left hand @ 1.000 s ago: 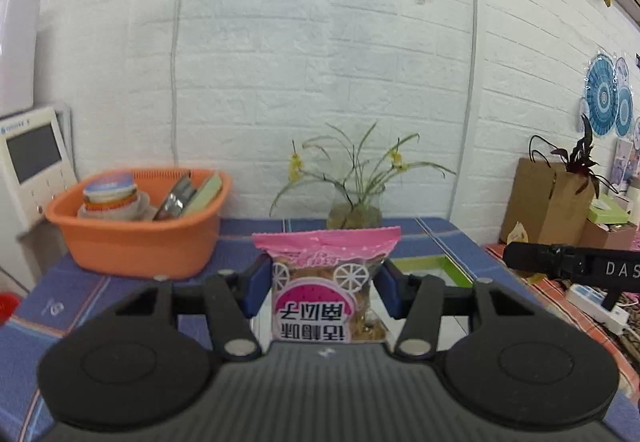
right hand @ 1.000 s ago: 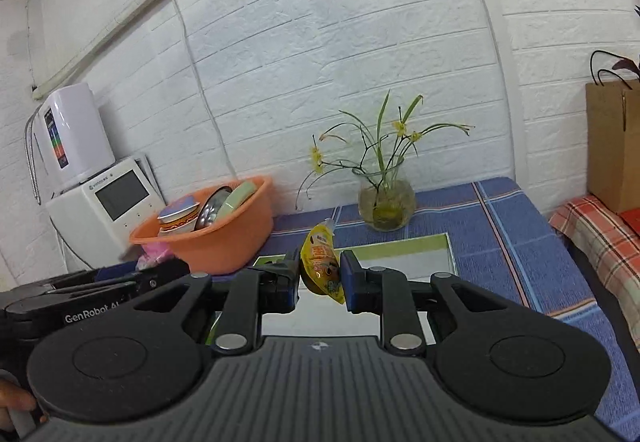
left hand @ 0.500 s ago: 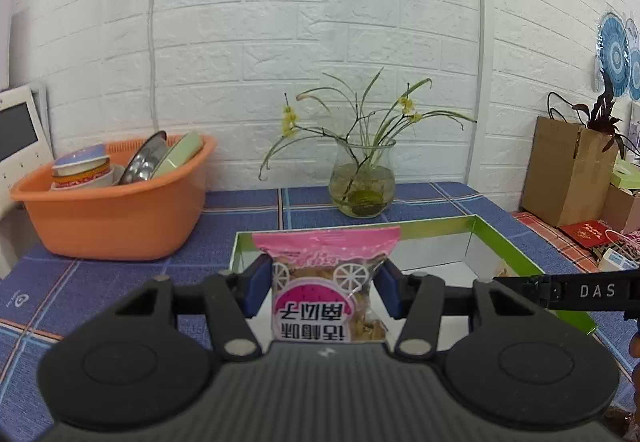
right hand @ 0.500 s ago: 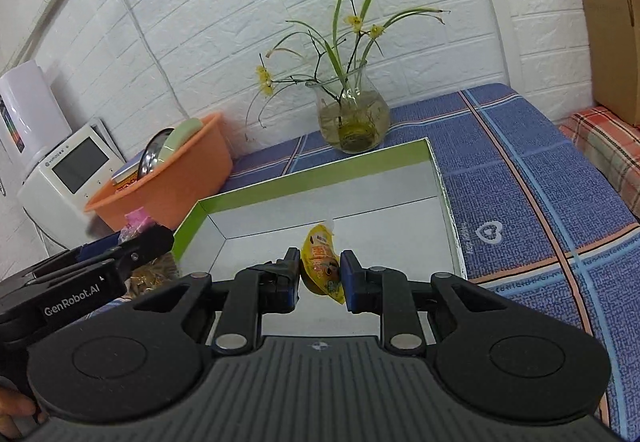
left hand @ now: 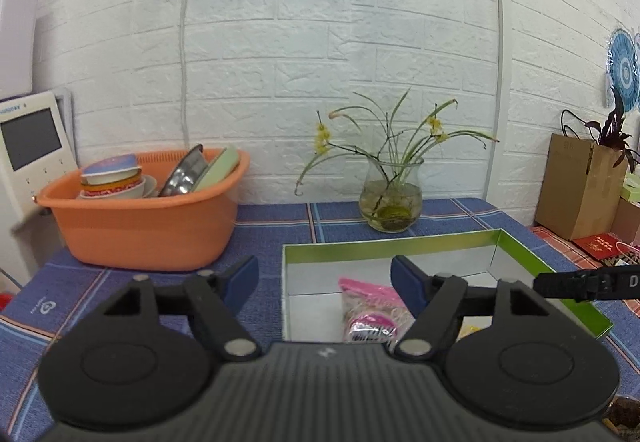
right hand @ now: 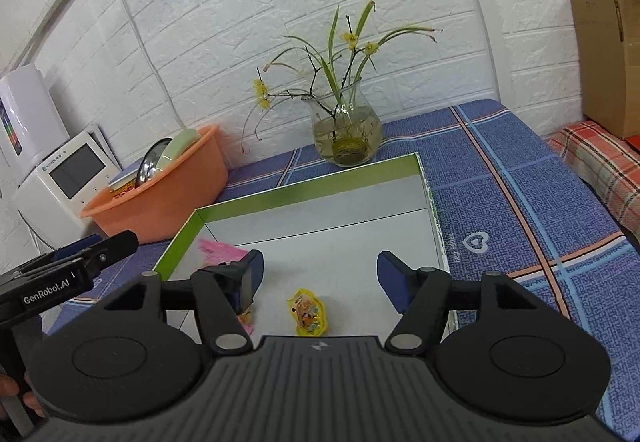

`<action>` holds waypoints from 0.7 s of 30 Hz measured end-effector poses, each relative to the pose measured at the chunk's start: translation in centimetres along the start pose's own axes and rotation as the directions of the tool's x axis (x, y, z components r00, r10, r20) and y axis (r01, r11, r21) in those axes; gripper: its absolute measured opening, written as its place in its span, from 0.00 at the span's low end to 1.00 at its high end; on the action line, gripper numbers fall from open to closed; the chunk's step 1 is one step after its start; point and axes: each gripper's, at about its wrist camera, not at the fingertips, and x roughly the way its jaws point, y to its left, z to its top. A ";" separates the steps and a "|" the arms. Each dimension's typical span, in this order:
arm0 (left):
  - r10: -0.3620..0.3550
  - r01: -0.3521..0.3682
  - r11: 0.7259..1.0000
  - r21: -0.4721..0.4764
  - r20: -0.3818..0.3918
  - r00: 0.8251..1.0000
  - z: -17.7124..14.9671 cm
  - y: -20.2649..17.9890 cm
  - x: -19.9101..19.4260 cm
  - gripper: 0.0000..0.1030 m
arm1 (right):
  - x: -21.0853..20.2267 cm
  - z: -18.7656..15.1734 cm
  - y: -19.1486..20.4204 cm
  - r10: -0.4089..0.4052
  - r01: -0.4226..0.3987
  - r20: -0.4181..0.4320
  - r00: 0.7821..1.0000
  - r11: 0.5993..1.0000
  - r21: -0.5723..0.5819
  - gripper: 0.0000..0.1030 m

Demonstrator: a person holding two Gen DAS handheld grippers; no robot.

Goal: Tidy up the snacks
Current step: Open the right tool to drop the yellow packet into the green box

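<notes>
Step in hand, by my read: both snacks just let go into the box, so the job now is a clean release and exit.

Left side first. Orange basin point(left hand: 140, 217) w/ dishes sits on the desk point(left hand: 272, 226), well left of the box. Left claw point(left hand: 324, 284) has just been opening; jaws now stand apart, nothing pinched. Pink snack bag point(left hand: 374, 308) lies on the box floor near the left wall, just beside the claw's right pad but free of it. Advice: lift straight up & back before swinging away, so that pad doesn't drag the bag or clip the green box point(left hand: 532, 262) wall.

Right side. Right claw point(right hand: 318, 280) has also just been opening, jaws spread wide, empty. Yellow snack pouch point(right hand: 308, 312) lies flat on the box floor, between the pads & below them, apart from the pink bag. Same exit: rise first, then pull back. Keep clear of the glass vase point(right hand: 344, 133) beyond the far wall, since it looks easy to tip.
</notes>
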 end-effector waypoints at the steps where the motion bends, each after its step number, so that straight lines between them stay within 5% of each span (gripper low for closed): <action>1: 0.000 0.000 1.000 -0.008 0.005 1.000 -0.1 0.5 -0.8 0.75 | -1.0 -0.1 -0.1 0.011 -0.011 0.010 1.000 1.000 0.001 0.99; 5: 0.002 -0.003 0.999 -0.041 -0.006 1.000 -1.7 2.1 -4.7 0.85 | -4.9 -1.4 -0.6 0.055 -0.055 0.031 0.998 0.998 -0.001 0.94; 7: 0.023 -0.024 0.998 -0.064 -0.018 1.000 -3.0 2.4 -6.8 0.98 | -7.0 -2.4 -0.9 0.078 -0.078 0.044 0.996 0.997 0.005 0.91; 13: -0.036 0.032 0.997 -0.076 -0.056 0.998 -6.2 1.6 -11.4 0.98 | -11.0 -5.7 -1.5 0.073 -0.072 0.044 0.996 0.997 -0.009 0.76; 21: -0.135 0.140 0.977 0.160 -0.039 0.990 -7.4 -5.3 -12.7 0.98 | -9.5 -6.7 -2.4 -0.008 0.008 -0.015 1.000 1.000 0.028 0.78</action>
